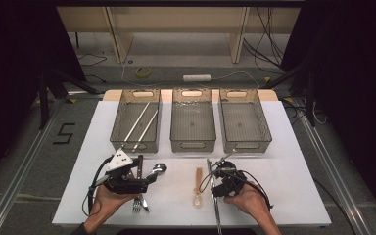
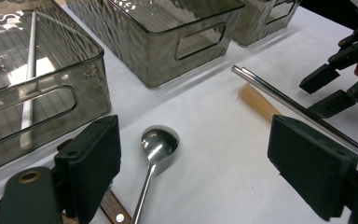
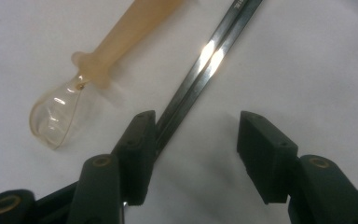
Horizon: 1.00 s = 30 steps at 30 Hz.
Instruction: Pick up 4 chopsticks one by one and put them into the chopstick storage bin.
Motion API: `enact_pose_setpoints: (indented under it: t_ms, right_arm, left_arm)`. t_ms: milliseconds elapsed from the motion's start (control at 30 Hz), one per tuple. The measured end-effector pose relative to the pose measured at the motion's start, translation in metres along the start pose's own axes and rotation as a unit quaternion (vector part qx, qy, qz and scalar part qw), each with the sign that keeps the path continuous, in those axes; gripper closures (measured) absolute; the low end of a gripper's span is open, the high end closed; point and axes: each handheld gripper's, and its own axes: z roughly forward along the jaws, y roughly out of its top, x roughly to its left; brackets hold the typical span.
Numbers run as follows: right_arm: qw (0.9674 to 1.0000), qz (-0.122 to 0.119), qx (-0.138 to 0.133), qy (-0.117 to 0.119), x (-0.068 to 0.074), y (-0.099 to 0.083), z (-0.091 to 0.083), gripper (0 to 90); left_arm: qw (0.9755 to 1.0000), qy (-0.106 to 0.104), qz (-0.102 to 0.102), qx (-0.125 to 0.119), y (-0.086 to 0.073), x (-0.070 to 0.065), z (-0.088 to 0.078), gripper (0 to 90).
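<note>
Right claw [image 3: 193,154] open, one pad against the metal chopsticks [image 3: 200,74] for pickup; left claw [image 2: 193,172] open over the spoon [image 2: 156,149].

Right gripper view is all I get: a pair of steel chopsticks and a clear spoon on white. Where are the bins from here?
Observer: Three grey bins stand in a row across the table, beyond the steel chopsticks.
Operator: Anything in them?
Observer: The left bin holds two long pale sticks.
Operator: And the other gripper?
Observer: The left gripper is open, with a metal spoon on the table between its jaws, untouched.
</note>
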Motion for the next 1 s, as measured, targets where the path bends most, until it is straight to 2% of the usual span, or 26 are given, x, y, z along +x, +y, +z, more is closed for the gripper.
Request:
enact_pose_setpoints:
  t_ms: [267, 367, 733, 900, 1000]
  right_arm:
    - [0.9999, -0.003, 0.006, 0.008, 0.0010, 0.0018, 0.0020, 52.0]
    - [0.9999, -0.004, 0.010, -0.003, 0.0023, 0.0024, 0.0027, 53.7]
    - [0.9991, -0.021, 0.031, -0.020, 0.0038, 0.0040, 0.0035, 57.2]
    - [0.9988, -0.022, 0.039, -0.020, 0.0043, 0.0052, 0.0031, 56.9]
    - [0.9984, -0.031, 0.042, -0.020, 0.0035, 0.0054, 0.0033, 57.6]
  left_arm:
    - [0.9999, -0.003, 0.011, 0.004, -0.0001, -0.0035, 0.0014, 16.7]
    - [0.9999, -0.004, 0.011, 0.005, 0.0000, -0.0035, 0.0014, 16.7]
    - [0.9999, -0.004, 0.015, 0.005, 0.0004, -0.0037, 0.0010, 16.8]
    - [0.9999, -0.004, 0.016, 0.006, 0.0004, -0.0037, 0.0009, 16.8]
    - [0.9999, -0.003, 0.014, 0.006, 0.0005, -0.0036, 0.0007, 16.8]
